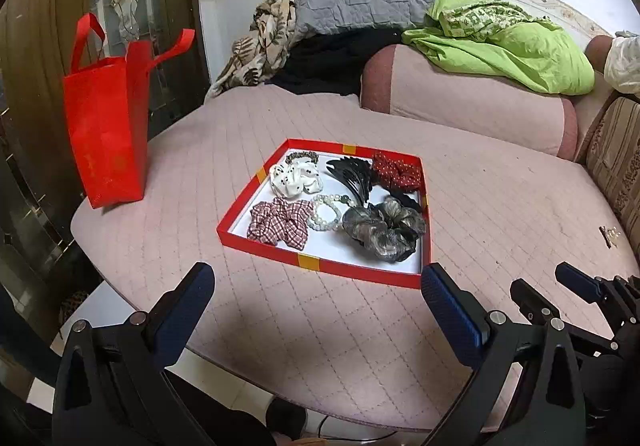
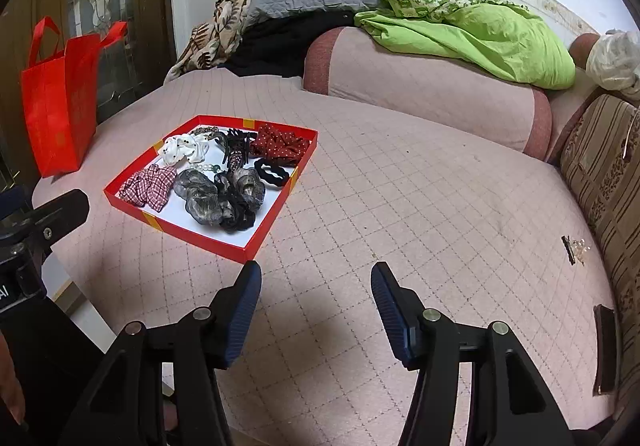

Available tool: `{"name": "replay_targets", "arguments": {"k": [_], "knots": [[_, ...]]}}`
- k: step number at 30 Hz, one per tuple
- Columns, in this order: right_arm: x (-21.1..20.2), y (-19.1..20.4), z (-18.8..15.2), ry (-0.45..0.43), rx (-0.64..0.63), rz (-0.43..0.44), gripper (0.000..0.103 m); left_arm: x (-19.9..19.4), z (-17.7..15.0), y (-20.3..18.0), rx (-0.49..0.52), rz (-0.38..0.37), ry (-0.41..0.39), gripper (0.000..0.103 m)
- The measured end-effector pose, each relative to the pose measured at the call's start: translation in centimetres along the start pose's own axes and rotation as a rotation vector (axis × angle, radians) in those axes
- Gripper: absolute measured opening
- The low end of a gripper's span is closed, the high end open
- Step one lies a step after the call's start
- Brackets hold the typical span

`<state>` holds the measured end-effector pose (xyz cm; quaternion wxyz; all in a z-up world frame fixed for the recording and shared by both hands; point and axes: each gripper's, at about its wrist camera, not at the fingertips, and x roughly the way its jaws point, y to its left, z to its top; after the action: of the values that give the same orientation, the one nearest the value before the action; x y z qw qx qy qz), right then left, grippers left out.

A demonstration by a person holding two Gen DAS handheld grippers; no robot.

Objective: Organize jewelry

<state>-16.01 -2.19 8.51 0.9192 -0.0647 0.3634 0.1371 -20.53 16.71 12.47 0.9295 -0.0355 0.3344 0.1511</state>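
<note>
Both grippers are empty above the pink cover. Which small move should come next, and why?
Probably reach the right gripper toward the small hair clip lying alone near the sofa back; everything else already sits in the red tray, and the jaws are open and empty.

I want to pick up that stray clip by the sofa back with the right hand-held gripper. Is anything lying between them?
Nothing visible does. The right hand-held gripper stands open and empty over bare quilted cover; the small clip lies alone near the striped sofa back. The red tray sits off to the other side.
</note>
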Motion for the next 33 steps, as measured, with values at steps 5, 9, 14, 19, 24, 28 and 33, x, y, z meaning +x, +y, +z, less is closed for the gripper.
{"name": "replay_targets", "arguments": {"k": [5,9,14,19,24,28,33], "knots": [[0.3,0.2,0.0,0.008,-0.005,-0.006,0.062,0.8,-0.4,0.0,-0.001,-0.011,0.025,0.102],[0.5,0.3,-0.1,0.016,-0.009,-0.008,0.063,1.3,-0.6,0.2,-0.003,-0.011,0.04,0.102],[0.9,0.4,-0.2,0.027,-0.012,-0.011,0.063,1.7,-0.9,0.3,-0.004,-0.015,0.054,0.102],[1.1,0.5,-0.4,0.037,-0.015,-0.014,0.063,2.4,-1.2,0.4,-0.006,-0.027,0.078,0.102],[1.5,0.7,-0.5,0.051,-0.019,-0.018,0.063,2.9,-1.5,0.5,-0.011,-0.036,0.101,0.102],[1.7,0.8,-0.7,0.059,-0.021,-0.022,0.063,3.3,-1.7,0.7,-0.018,-0.043,0.116,0.102],[1.9,0.9,-0.9,0.067,-0.023,-0.024,0.063,3.7,-1.9,0.9,-0.021,-0.048,0.129,0.102]]}}
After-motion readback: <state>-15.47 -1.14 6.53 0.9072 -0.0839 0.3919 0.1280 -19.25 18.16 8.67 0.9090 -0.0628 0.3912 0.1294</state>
